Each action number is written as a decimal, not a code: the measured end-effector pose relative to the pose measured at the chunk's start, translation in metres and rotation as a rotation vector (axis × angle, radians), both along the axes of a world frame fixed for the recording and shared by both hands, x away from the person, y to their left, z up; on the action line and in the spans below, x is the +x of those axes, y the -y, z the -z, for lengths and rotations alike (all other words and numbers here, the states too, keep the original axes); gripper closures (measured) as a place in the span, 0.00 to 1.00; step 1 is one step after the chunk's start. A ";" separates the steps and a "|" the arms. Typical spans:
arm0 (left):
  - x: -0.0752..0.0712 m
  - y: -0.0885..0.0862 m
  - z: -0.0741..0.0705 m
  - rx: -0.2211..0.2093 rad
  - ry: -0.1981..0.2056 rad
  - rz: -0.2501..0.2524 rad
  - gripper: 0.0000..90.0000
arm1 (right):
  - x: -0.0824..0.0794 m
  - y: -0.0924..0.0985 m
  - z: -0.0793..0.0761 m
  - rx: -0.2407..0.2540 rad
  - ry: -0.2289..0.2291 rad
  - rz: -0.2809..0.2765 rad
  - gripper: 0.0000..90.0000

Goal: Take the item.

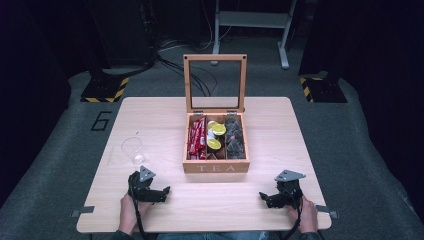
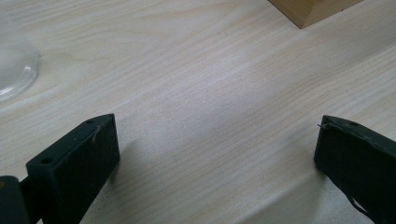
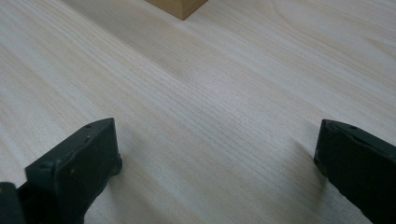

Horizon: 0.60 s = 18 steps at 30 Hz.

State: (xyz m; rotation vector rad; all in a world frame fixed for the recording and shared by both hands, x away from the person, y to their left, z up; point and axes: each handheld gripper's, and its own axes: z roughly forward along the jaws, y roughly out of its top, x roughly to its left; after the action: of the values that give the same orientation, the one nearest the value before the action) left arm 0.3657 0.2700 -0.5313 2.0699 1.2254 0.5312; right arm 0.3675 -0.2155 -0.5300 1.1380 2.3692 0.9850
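Note:
A wooden tea box (image 1: 215, 166) marked TEA stands mid-table with its glass lid (image 1: 215, 82) raised upright. Inside lie red packets (image 1: 196, 139) on the left, yellow-green pods (image 1: 216, 136) in the middle and dark tea bags (image 1: 234, 139) on the right. A clear glass (image 1: 133, 150) stands left of the box. My left gripper (image 1: 159, 192) rests on the table near the front left, open with bare wood between its jaws (image 2: 217, 140). My right gripper (image 1: 266, 197) rests at the front right, also open over bare table (image 3: 217, 140). A corner of the box (image 2: 310, 9) (image 3: 177, 7) shows ahead of each.
The light wooden table (image 1: 265, 130) has free surface around the box. The glass's base (image 2: 14, 70) sits close to the left gripper's left jaw. Beyond the table lie grey floor, cables, a metal stand (image 1: 252, 25) and yellow-black striped bases (image 1: 105, 90).

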 end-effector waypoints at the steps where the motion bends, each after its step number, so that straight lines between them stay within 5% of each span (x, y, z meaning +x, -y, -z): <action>1: 0.000 0.000 0.000 0.000 0.000 0.000 0.00 | 0.000 0.000 0.000 0.000 0.000 0.000 0.00; 18: 0.000 0.002 -0.002 0.016 -0.003 0.026 0.00 | 0.000 0.000 0.000 -0.002 0.001 -0.004 0.00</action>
State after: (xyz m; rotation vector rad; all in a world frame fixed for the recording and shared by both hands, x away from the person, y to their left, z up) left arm 0.3657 0.2681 -0.5294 2.0978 1.1975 0.5272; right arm 0.3678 -0.2157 -0.5299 1.1318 2.3724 0.9841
